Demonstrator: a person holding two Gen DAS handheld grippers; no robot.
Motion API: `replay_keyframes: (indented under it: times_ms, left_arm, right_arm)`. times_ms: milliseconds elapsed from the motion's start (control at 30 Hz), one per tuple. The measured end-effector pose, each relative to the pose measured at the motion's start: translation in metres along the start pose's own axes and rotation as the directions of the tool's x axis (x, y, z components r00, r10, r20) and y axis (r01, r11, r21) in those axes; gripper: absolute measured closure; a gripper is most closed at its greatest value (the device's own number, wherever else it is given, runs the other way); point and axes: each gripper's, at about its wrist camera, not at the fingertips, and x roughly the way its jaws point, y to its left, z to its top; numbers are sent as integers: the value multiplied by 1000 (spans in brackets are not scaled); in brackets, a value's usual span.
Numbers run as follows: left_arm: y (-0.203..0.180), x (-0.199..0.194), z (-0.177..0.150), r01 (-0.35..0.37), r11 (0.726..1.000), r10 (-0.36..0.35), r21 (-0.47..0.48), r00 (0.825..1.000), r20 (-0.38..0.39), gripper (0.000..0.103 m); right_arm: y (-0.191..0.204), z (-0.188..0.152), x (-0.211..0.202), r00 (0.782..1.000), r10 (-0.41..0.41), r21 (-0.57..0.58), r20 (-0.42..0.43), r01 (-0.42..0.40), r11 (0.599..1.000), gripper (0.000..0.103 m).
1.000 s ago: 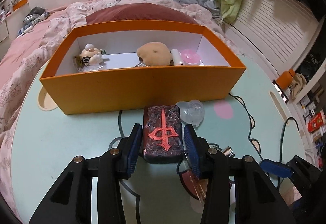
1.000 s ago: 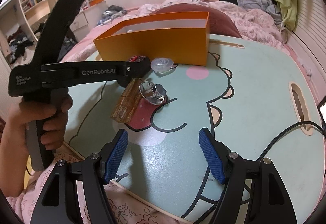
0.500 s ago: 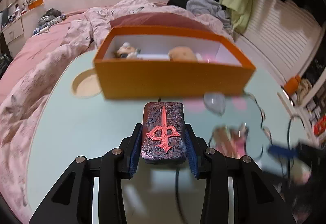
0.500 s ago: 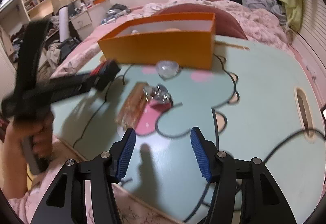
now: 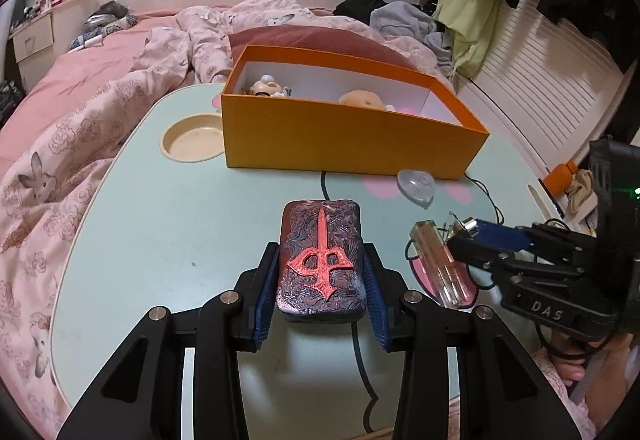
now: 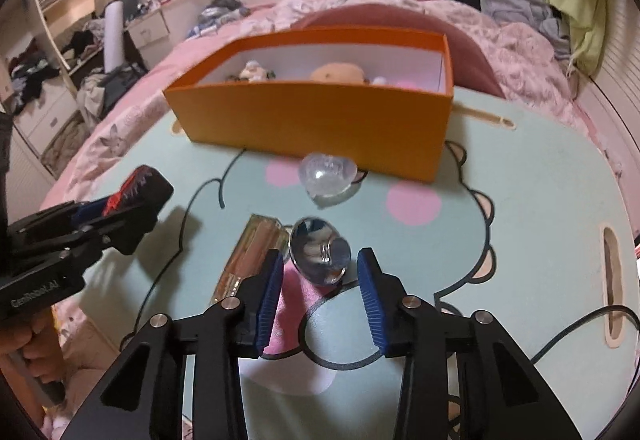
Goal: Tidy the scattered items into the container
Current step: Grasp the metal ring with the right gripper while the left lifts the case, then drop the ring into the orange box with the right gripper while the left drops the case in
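Left tool (image 5: 322, 292) tilts down, pinching the carved block (image 5: 322, 264); right tool (image 6: 320, 280), closing, straddles the chrome piece (image 6: 320, 256).

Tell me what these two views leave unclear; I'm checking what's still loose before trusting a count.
- Orange box contents: both views, near wall hides the floor; only toy tops show.
- Silver knob: left wrist view, right gripper covers most of it; contact with the pads unclear.
- Clear bar: right wrist view, near end behind a finger.
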Motion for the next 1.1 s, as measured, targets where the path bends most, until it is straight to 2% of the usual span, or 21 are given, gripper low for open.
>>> replay_keyframes:
  times_ms: [333,367,433,700,933,1100]
  left_arm:
    - [-6,1,-4,11,1000,-11,15,1000,-8,62]
    - [-7,1,-4,11,1000,-11,17,1000,-8,62]
    - [-7,1,-4,12,1000,-12,20,1000,-10,62]
    - [-11,0,0,24,999,-24,28,1000,-7,62]
    - [-17,-8,19,16,999,-18,47,999,28,62]
    - [-19,-6,46,18,999,-19,49,999,37,62]
  right_arm:
    - [0,12,10,999,-45,-30,-3,45,999,67]
    - [1,12,11,998,-55,-35,0,55,998,74]
    - [1,10,10,998,-68,-35,8,69,997,76]
    - [-16,8,-2,998,-21,45,55,19,999,76]
    - [-13,15,-12,996,-30,34,89,27,999,76]
    - [-15,34,-22,991,-51,27,125,48,998,76]
